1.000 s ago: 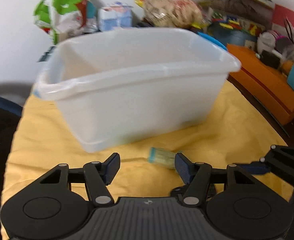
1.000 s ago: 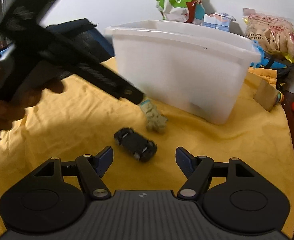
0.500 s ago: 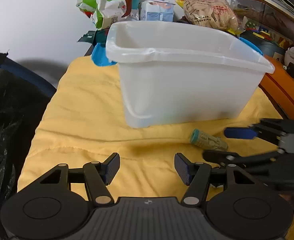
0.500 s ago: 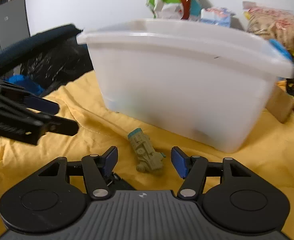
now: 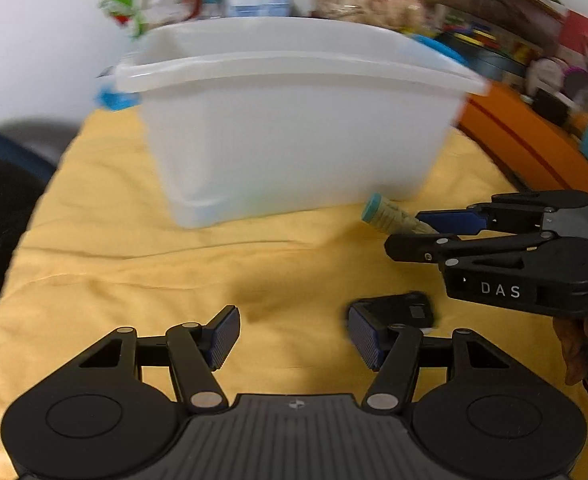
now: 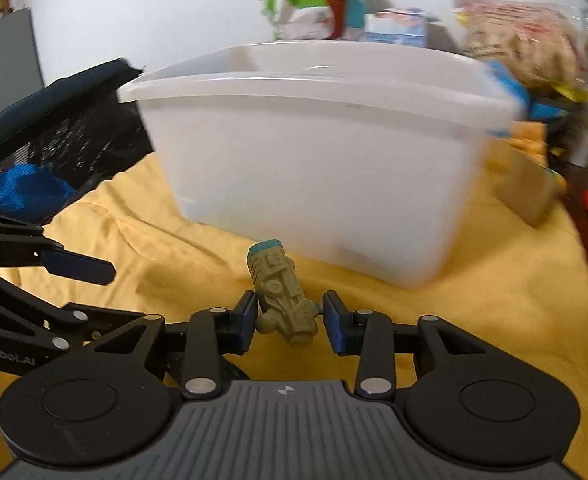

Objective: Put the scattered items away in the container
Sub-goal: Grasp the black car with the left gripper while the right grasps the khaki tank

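Your right gripper point(image 6: 286, 322) sits low over the yellow cloth point(image 6: 473, 300) with its fingers narrowed around the olive toy vehicle point(image 6: 280, 294) — the pads bracket its flanks, though you cannot quite tell from the wrist view whether both already press on it. That placement makes sense: the toy lies lengthwise along the fingers, teal end pointing at the white container point(image 6: 317, 152), so a squeeze across its narrow body should carry it straight up and over the rim. Your left gripper point(image 5: 294, 334) hangs back with its fingers wide and nothing between them, its right pad just beside the small black toy car point(image 5: 401, 308), probably its next pick. The container stands just behind both toys, close enough for a short lift. Half a second ago the right fingers were spread wide with the olive toy ahead of them; now they have closed in beside it, and the left gripper has swung toward the car.
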`<state>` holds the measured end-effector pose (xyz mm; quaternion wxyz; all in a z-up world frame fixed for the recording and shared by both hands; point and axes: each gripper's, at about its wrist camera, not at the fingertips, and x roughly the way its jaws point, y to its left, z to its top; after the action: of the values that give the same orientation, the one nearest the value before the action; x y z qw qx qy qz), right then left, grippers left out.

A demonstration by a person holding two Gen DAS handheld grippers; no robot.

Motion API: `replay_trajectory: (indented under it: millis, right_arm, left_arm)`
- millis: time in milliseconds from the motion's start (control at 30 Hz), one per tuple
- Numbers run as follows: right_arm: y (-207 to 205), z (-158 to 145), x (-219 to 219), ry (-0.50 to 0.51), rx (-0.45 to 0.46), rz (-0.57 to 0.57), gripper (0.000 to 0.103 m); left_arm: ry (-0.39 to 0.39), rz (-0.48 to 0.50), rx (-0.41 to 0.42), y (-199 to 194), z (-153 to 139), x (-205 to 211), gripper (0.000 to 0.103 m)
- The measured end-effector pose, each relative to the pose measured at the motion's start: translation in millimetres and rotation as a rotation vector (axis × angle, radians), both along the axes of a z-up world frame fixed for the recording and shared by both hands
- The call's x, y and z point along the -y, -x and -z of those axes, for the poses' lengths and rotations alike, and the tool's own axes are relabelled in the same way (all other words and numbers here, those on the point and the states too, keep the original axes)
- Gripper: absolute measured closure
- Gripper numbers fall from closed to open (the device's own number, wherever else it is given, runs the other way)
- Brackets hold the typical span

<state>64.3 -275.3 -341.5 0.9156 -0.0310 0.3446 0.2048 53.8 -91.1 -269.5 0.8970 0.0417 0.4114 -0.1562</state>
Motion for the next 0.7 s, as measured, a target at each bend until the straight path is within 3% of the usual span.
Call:
replay_trajectory:
  millis: [200, 400, 567, 700]
  right_arm:
    - [17, -7, 38, -0.017, -0.004, 0.078, 0.064]
    - [28, -7, 55, -0.042, -0.015, 0.119, 0.064]
    - [33, -10, 64, -0.081, -0.014, 0.140, 0.064]
    - [36, -9, 66, -0.090, -0.016, 0.145, 0.064]
  left_arm:
    - [-0.030, 0.091, 0.063, 14, -3, 38, 0.038]
    - [-0.128, 0.248, 0.098, 7, 3, 58, 0.038]
    - [-0.126, 0.377, 0.055, -2, 4, 54, 0.038]
    - [-0.106, 0.413, 0.017, -13, 10, 49, 0.040]
